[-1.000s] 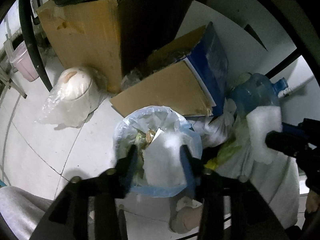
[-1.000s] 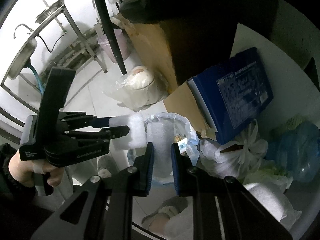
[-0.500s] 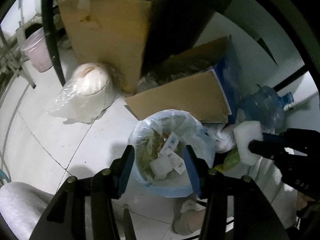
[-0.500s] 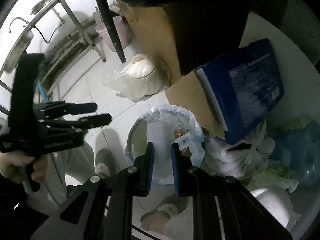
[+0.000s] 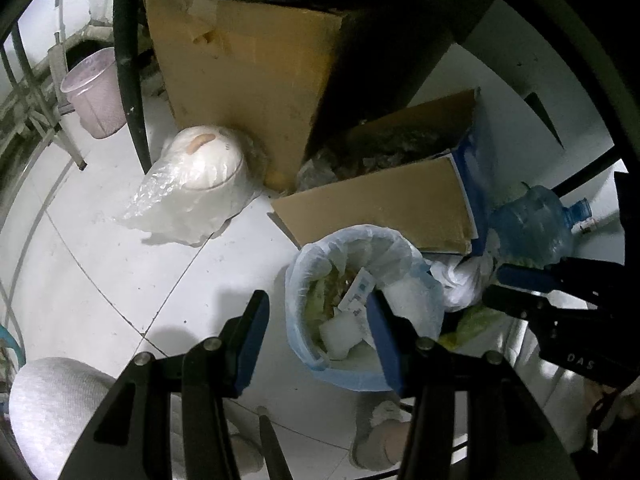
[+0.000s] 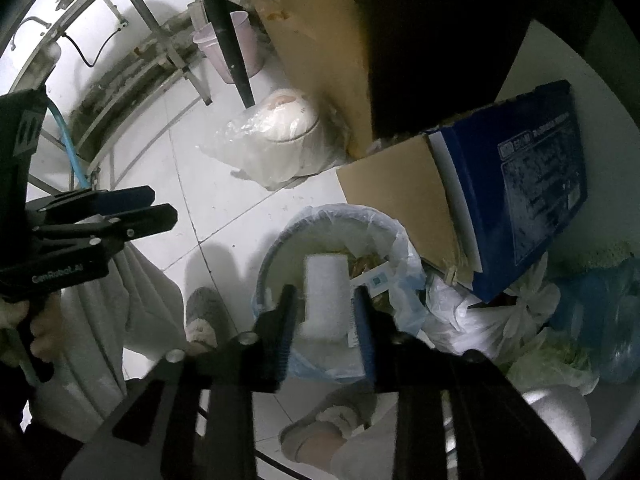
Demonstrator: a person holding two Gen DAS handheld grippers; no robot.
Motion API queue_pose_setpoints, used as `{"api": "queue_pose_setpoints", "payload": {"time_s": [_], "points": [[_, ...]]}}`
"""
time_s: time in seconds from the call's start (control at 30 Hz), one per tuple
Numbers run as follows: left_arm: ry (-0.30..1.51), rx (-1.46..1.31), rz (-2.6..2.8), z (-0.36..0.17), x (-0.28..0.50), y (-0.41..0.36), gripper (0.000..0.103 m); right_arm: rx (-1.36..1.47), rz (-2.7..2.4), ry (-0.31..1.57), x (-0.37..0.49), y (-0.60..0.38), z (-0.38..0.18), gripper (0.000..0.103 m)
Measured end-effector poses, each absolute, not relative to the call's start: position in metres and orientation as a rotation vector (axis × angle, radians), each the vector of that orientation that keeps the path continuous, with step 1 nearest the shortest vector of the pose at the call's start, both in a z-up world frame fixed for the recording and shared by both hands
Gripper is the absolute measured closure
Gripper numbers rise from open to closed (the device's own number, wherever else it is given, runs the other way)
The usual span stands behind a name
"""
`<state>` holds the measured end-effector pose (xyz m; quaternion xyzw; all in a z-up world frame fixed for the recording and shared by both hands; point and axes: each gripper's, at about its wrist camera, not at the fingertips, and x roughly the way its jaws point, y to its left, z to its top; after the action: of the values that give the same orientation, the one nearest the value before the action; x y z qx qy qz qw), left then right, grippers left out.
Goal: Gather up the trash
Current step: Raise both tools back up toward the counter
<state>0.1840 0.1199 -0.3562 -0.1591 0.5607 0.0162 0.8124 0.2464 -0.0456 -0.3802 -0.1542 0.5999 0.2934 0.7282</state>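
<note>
Both wrist views look down, sharing the lined bin (image 5: 362,308) (image 6: 332,280).

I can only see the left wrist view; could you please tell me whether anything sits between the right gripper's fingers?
Observer: Yes. The right wrist view shows a white foam block between the right gripper fingers, above the lined trash bin. The jaws look spread slightly wider than it.
Operator: Thank you. What is on the blue box's broad side?
Observer: The blue box has a printed label panel there; the text is too blurred to read.
</note>
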Motion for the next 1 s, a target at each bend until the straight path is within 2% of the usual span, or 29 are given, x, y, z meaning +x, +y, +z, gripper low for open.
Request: {"api": "queue_pose_setpoints", "payload": {"time_s": [0.43, 1.0], "points": [[1.142, -0.308, 0.026, -0.323, 0.176, 0.108, 0.053, -0.332, 0.656, 1.265, 0.241, -0.058, -0.351, 0.073], [0.978, -0.252, 0.012, -0.233, 0.151, 0.092, 0.053, -0.338, 0.655, 1.086, 0.21, -0.074, -0.248, 0.073]]}}
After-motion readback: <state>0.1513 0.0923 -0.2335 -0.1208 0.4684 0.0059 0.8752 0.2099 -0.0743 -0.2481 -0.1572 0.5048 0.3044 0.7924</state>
